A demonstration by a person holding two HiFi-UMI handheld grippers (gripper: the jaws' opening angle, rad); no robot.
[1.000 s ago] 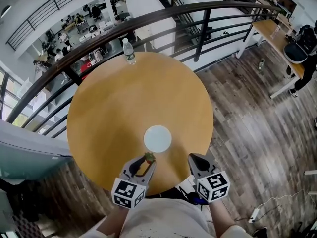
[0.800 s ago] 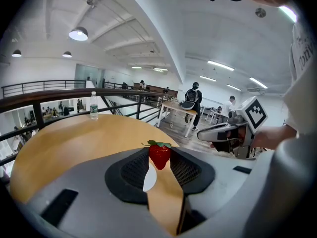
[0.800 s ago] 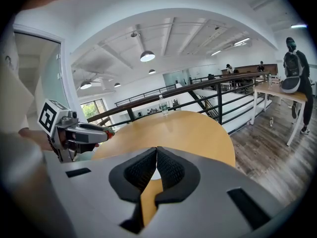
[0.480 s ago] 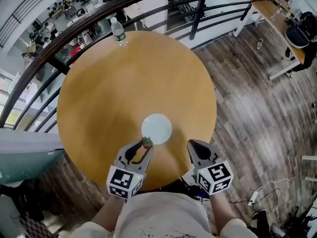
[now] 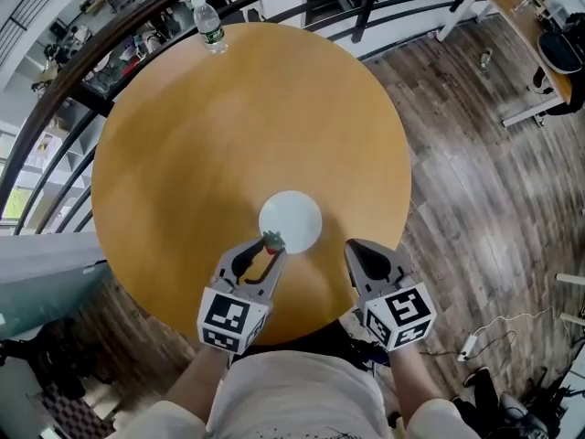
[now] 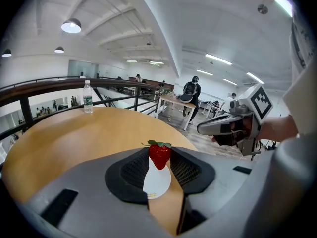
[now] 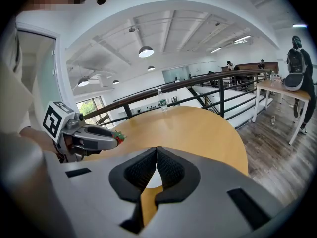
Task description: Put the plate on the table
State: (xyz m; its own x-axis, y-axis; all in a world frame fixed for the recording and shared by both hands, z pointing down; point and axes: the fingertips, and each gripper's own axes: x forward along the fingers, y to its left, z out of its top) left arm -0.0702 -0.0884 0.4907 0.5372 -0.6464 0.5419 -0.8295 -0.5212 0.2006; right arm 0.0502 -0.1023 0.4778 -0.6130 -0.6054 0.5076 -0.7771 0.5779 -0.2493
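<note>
- A strawberry (image 6: 159,155) is gripped between the jaw tips of the left gripper (image 6: 159,151), with its green leaves on top.
- In the head view, the left gripper (image 5: 271,245) is held over the near part of the round wooden tabletop (image 5: 183,154), and the strawberry (image 5: 272,240) is seen at its tip.
- The white plate (image 5: 291,220) is found lying flat on the tabletop, directly ahead of the left gripper; the strawberry is seen over the plate's near rim, but whether the two touch cannot be told.
- From the left gripper view, part of the plate (image 6: 157,180) is seen through the gap between the jaws, below the strawberry.
- The jaws of the right gripper (image 7: 156,150) are pressed together at their tips, and nothing is held between them.
- In the head view, the right gripper (image 5: 354,250) is held to the right of the left gripper, at the tabletop's near edge, with the plate ahead of it and to its left.
- A sliver of the plate (image 7: 154,179) is seen below the closed jaw tips in the right gripper view.
- A water bottle (image 5: 208,26) is stood upright at the far edge of the tabletop, well apart from both grippers and beside the dark railing (image 5: 55,108).
</note>
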